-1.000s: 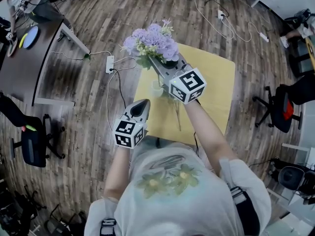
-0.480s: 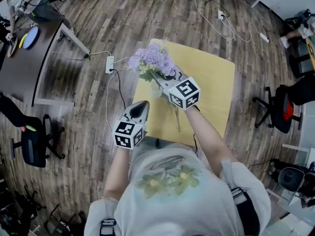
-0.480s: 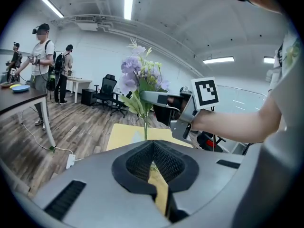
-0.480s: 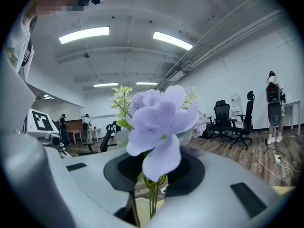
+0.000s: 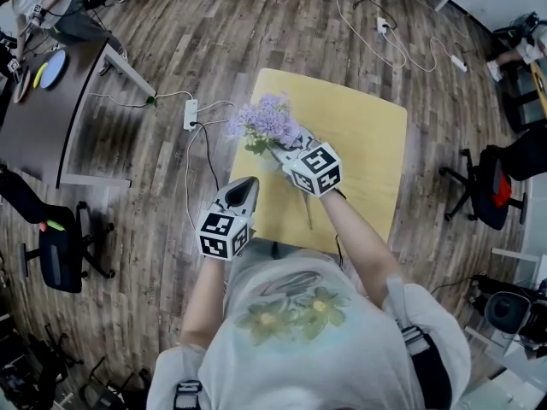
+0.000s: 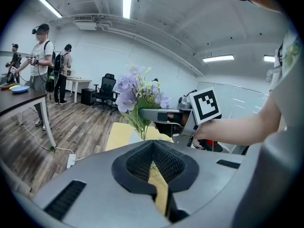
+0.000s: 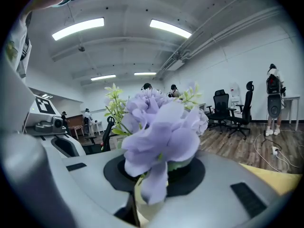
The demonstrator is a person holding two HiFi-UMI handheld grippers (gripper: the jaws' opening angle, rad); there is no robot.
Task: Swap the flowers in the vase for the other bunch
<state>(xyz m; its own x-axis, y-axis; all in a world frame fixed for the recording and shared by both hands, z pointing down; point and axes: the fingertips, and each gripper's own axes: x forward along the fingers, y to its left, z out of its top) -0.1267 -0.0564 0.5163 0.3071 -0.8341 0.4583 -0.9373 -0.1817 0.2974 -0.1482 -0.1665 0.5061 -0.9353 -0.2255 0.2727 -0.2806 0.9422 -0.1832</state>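
Lilac-headed, green-leaved bunch of flowers (image 5: pixel 269 120) stood nearly upright, heads up and stalks down, with our right tongs (image 5: pixel 275 148) closed on its stalks. We held it over the square yellow surface (image 5: pixel 363 143), near its left edge, with most of the top spreading to the right. Our left tongs (image 5: pixel 246 184) hovered shut and empty at the near edge. Beyond the left edge, a white power strip (image 5: pixel 191 112) lay on the wooden floor (image 5: pixel 171 24).

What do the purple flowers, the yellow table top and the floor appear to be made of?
Purple flowers: probably fabric or plastic imitation; petals look flat, matte, evenly coloured, though real blooms remain possible.
Yellow table top: smooth, matte, uniform colour, likely laminate or painted board.
Floor: wood or wood-look planks, with visible grain and seams.
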